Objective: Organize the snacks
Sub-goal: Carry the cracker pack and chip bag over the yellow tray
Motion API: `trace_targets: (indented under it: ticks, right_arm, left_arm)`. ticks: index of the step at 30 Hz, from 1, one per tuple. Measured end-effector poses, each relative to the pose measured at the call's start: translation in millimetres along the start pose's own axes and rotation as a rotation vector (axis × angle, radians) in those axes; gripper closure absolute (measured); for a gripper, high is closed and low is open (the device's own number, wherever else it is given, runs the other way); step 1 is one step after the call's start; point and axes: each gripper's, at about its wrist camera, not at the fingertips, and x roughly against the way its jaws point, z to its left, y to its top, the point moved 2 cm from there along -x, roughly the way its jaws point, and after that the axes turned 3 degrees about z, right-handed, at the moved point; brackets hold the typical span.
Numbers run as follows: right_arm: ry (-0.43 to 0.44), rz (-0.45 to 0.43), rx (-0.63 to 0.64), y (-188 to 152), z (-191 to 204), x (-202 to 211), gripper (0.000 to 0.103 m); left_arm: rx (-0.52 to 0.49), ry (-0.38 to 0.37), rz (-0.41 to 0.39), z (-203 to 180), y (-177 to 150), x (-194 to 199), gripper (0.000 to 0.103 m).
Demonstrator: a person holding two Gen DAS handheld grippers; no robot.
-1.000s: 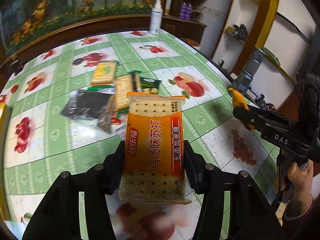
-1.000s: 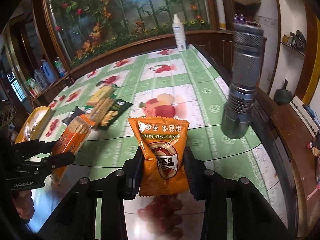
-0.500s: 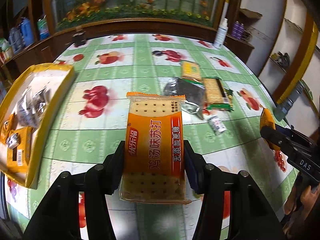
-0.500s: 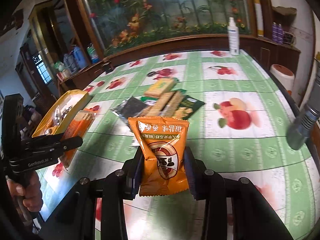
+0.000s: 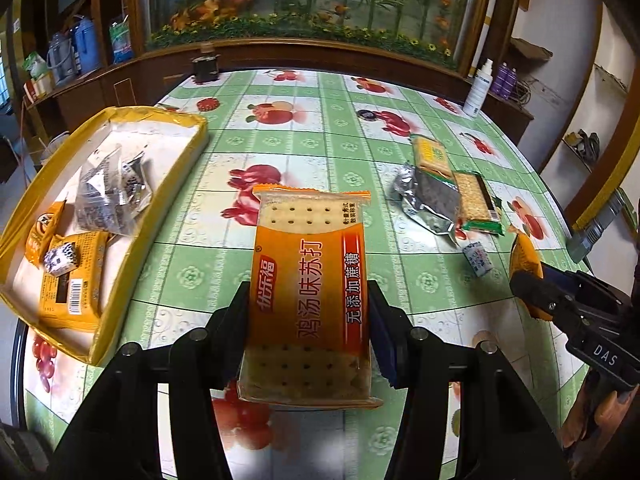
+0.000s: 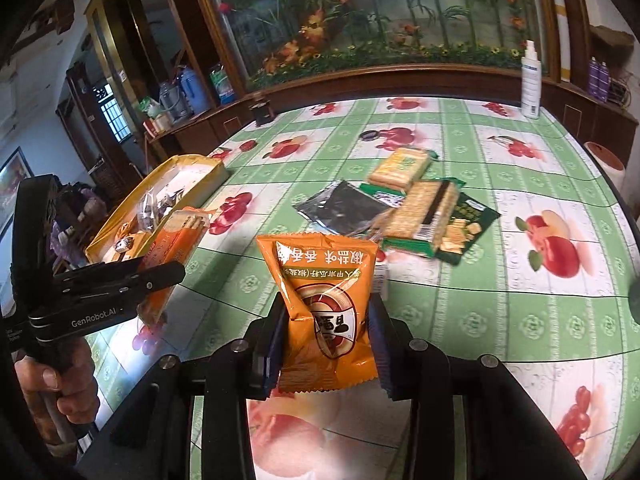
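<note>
Left gripper [image 5: 310, 316] clamped on orange rectangular cracker packet [image 5: 310, 280]; right gripper [image 6: 328, 332] clamped on orange crinkled snack pouch [image 6: 324, 304], both above green fruit-print tablecloth [image 5: 312, 140].

Tray [image 5: 120, 280] left of snack pile [image 5: 448, 192]

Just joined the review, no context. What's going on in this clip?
A person with a gripper in each hand is sorting snacks. The left gripper holds an orange cracker pack in its jaws above the table; the right gripper holds a small orange snack bag. A yellow tray on the left already has a few packets in it. More snack packs lie loose on the table.
</note>
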Motion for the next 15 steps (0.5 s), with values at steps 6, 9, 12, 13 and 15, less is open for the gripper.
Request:
trace_targets:
  ticks: [6,9,12,13,15]
  right_arm:
    - [0.049,0.02,0.036,8,28,-17,0.064]
    - [0.082,0.031,0.054,14,44,-27,0.064]
    - [0.119,0.037,0.077,20,63,-38,0.064]
    - [0.135,0.039,0.084,22,70,-42,0.064]
    - [0.173,0.048,0.095,28,85,-52,0.064]
  left_arm:
    - [0.046,0.034,-0.005,27,-2,3,0.051]
    - [0.076,0.05,-0.006,43,-2,4,0.051]
    - [0.109,0.07,-0.011,61,-2,6,0.051]
    - [0.121,0.077,-0.014,68,-1,7,0.051]
    - [0.148,0.097,-0.019,83,0,9,0.051]
